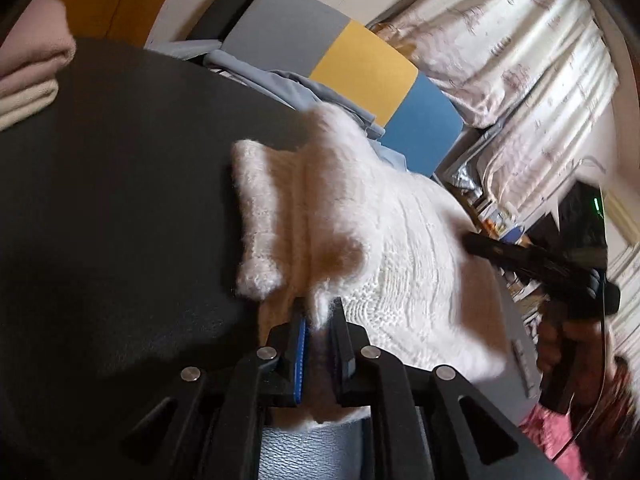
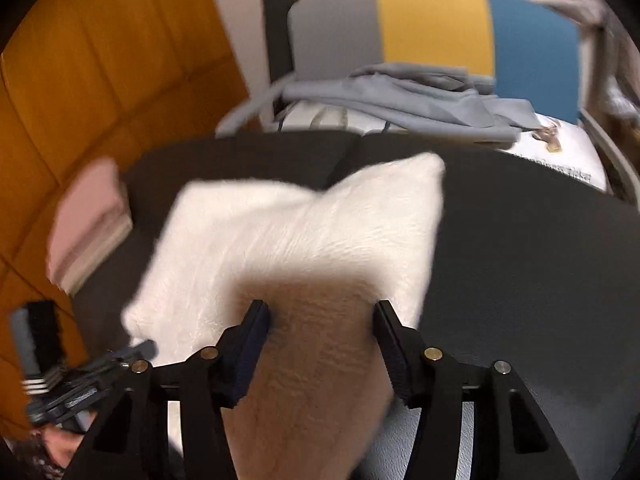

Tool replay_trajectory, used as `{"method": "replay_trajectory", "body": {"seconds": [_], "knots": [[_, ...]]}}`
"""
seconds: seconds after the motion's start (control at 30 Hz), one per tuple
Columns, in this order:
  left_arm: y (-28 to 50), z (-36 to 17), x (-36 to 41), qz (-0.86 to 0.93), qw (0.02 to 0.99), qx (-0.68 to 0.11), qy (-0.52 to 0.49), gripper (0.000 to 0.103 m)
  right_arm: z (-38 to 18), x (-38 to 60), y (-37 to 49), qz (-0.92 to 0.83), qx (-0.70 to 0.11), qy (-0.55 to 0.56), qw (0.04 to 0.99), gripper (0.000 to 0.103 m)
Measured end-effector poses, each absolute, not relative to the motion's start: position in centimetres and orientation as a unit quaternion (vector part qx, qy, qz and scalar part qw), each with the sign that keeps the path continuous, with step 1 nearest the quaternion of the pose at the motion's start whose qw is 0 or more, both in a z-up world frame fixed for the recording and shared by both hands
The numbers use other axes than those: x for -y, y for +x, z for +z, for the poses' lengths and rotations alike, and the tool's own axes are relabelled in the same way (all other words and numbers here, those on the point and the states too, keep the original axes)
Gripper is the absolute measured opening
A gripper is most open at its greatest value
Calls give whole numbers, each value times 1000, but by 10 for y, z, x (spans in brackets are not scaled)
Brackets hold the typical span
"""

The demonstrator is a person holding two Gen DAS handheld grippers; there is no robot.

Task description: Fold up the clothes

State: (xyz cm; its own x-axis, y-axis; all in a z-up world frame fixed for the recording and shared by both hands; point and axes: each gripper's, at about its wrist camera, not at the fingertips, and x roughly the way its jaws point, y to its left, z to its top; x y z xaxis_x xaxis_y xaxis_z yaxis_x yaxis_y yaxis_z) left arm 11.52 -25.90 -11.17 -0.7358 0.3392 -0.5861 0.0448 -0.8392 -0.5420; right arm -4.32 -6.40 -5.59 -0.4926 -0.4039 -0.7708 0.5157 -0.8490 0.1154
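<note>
The white knit sweater (image 1: pixel 360 240) lay partly folded on the dark counter (image 1: pixel 120 200). My left gripper (image 1: pixel 320 320) had its fingers clenched on the sweater's near edge. My right gripper (image 2: pixel 320 320) straddled the cloth, fingers apart, not pressing it. Folded pink clothes (image 2: pixel 88 224) sat at the counter's far corner.

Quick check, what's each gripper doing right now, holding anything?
Left gripper: shut on the white knit garment.
Right gripper: jaws apart over the garment, no grip visible.
</note>
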Motion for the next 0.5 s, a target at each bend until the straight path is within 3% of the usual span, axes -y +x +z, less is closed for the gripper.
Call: {"method": "replay_trajectory", "body": {"seconds": [0.07, 0.2, 0.4, 0.5], "knots": [[115, -113, 258, 894, 83, 260, -354, 11, -54, 88, -41, -863, -127, 412, 262, 32], [116, -121, 270, 884, 95, 302, -344, 11, -32, 114, -36, -870, -164, 379, 270, 12], [145, -119, 297, 884, 37, 381, -268, 8, -74, 133, -33, -857, -214, 380, 277, 14], [143, -134, 310, 866, 10, 386, -316, 3, -65, 128, -32, -861, -163, 372, 306, 17]]}}
